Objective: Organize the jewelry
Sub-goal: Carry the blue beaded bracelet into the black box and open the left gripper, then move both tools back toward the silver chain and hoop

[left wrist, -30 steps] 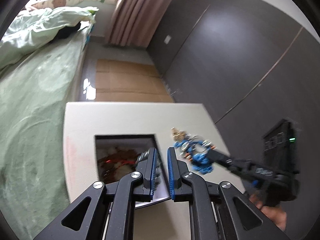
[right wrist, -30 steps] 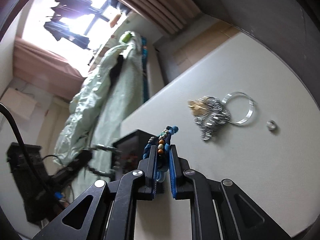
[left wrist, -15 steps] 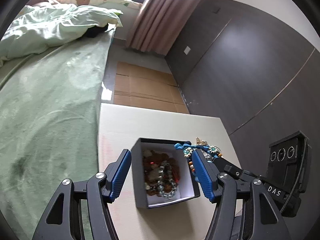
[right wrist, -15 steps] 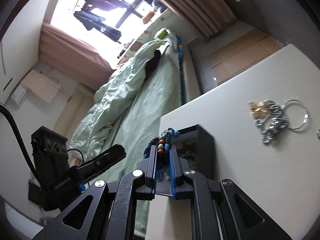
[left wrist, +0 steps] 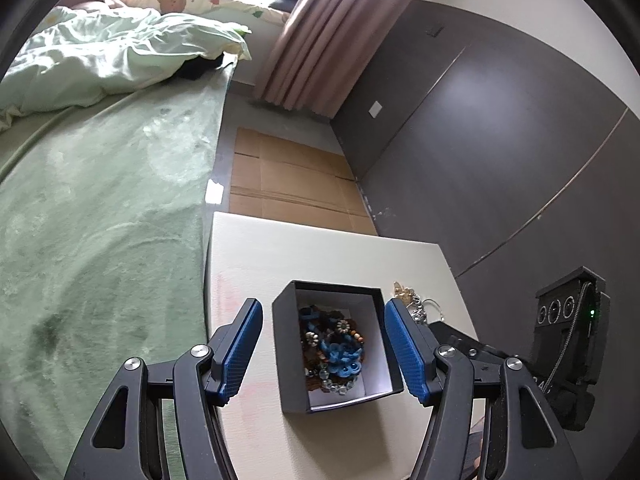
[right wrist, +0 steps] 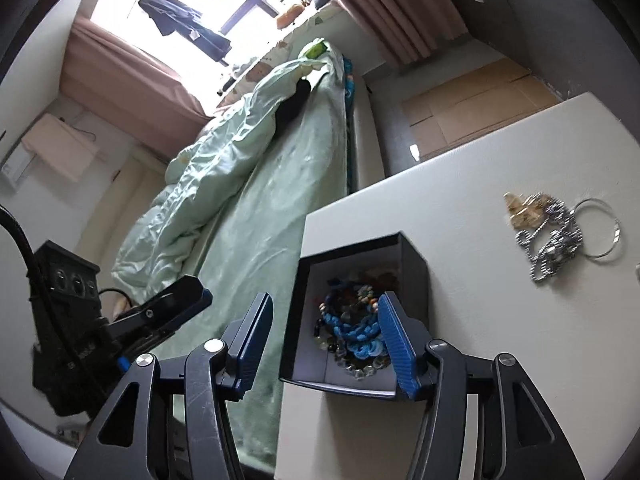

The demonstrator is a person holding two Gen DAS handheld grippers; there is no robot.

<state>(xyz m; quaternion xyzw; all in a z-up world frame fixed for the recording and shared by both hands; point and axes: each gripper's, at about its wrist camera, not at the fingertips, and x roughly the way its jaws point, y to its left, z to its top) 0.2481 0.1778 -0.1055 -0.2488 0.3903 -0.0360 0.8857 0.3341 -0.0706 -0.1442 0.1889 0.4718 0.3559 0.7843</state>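
- You're holding the R gripper (right wrist: 324, 336) w/ jaws wide apart now; a sec ago it was pinched on the blue bracelet (right wrist: 360, 332), so you've just dropped it.
- Bracelet is lying in the box (left wrist: 288, 364) now, on top of the bead pile (left wrist: 332, 376); in the R view it's sitting just at 9 o'clock of your R finger pad, no contact I can confirm.
- L gripper (left wrist: 324, 348) is also spread wide, gripping nothing; a sec ago it was nearly closed at the box's near edge. Its pads are flanking the box at 9 and 3 o'clock, not touching as far as I can tell.
- Meaning: one more item is stowed, and both tools are free.
- Still waiting on the table (right wrist: 480, 320): silver chain (right wrist: 552, 248), gold piece (right wrist: 520, 208), bangle (right wrist: 612, 236), all at 2 o'clock of the box in the R view, well apart from it.
- Prob next: you're swinging R toward that cluster. Chain and bangle look tangled/overlapping, so a grab may drag both.
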